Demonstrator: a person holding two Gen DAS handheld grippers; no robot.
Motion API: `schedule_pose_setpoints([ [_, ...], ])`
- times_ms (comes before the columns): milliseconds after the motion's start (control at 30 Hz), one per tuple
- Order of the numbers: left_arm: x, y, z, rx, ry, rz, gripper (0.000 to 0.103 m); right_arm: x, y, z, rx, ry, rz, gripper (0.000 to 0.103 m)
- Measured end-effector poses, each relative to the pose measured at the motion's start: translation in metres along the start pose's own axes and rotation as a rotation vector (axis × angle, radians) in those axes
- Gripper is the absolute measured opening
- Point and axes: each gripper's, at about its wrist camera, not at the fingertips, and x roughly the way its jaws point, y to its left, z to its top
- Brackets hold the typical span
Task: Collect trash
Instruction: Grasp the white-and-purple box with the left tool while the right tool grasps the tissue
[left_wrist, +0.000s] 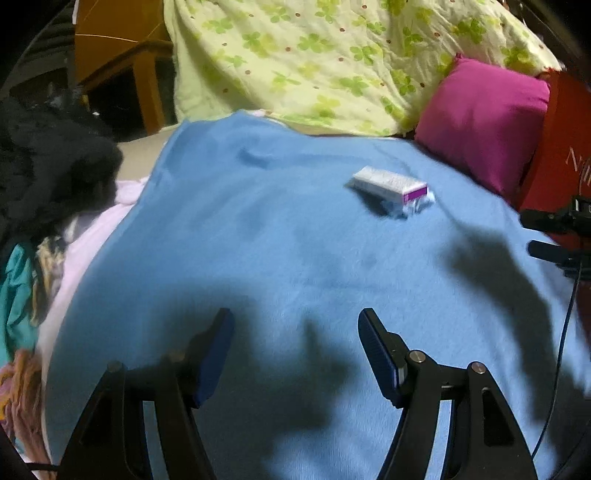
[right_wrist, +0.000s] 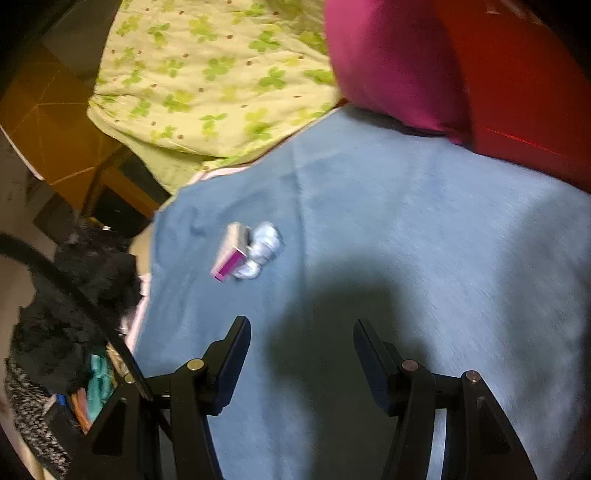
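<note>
A small white box with a magenta end (left_wrist: 388, 183) lies on the blue blanket (left_wrist: 280, 236), with a crumpled white wad (left_wrist: 419, 205) against it. In the right wrist view the box (right_wrist: 229, 254) and the wad (right_wrist: 264, 245) sit up and left of my gripper. My left gripper (left_wrist: 295, 325) hovers over the blanket's near part, jaws apart with nothing between them. My right gripper (right_wrist: 301, 332) is likewise open and empty above the blanket (right_wrist: 406, 240). Its black fingers (left_wrist: 543, 218) show at the right edge of the left wrist view.
A green clover-print quilt (left_wrist: 314, 55) lies bunched at the back. A magenta pillow (left_wrist: 484, 125) and a red bag (left_wrist: 561, 155) stand at the right. Dark fluffy clothing (left_wrist: 48, 166) and mixed fabrics pile up on the left, with a wooden stand (left_wrist: 122, 62) behind.
</note>
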Motion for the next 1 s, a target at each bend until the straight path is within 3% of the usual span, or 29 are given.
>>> schedule_pose_setpoints([
  [100, 0.015, -0.002, 0.023, 0.023, -0.035, 0.026, 0.070, 0.020, 0.018, 0.022, -0.050, -0.011, 0.041, 0.060],
  [200, 0.027, 0.002, 0.041, 0.007, -0.066, 0.044, 0.070, 0.046, 0.036, 0.043, -0.101, -0.021, 0.037, 0.047],
  [367, 0.059, 0.013, 0.043, 0.022, -0.041, 0.173, 0.070, 0.097, 0.062, 0.078, -0.140, 0.012, 0.074, 0.046],
  [467, 0.068, 0.028, 0.042, -0.026, -0.006, 0.192, 0.070, 0.134, 0.068, 0.090, -0.102, 0.088, 0.129, 0.046],
  [567, 0.067, 0.053, 0.046, -0.131, -0.001, 0.186, 0.070, 0.169, 0.082, 0.080, -0.082, 0.228, 0.139, 0.045],
  [667, 0.067, 0.066, 0.046, -0.191, 0.003, 0.190, 0.070, 0.158, 0.106, 0.062, -0.136, 0.301, 0.336, 0.045],
  [733, 0.067, 0.070, 0.045, -0.212, 0.008, 0.181, 0.070, 0.138, 0.114, 0.061, -0.193, 0.246, 0.361, 0.045],
  [767, 0.066, 0.070, 0.045, -0.218, 0.010, 0.174, 0.070, 0.126, 0.112, 0.065, -0.203, 0.190, 0.327, 0.045],
  [867, 0.062, 0.066, 0.045, -0.206, 0.000, 0.165, 0.070, 0.109, 0.089, 0.082, -0.180, 0.069, 0.065, 0.045],
  [933, 0.062, 0.060, 0.046, -0.193, -0.006, 0.152, 0.070, 0.111, 0.070, 0.091, -0.107, 0.086, -0.080, 0.046],
  [1000, 0.063, 0.054, 0.048, -0.180, -0.005, 0.135, 0.070, 0.118, 0.048, 0.095, -0.016, 0.136, -0.147, 0.046],
])
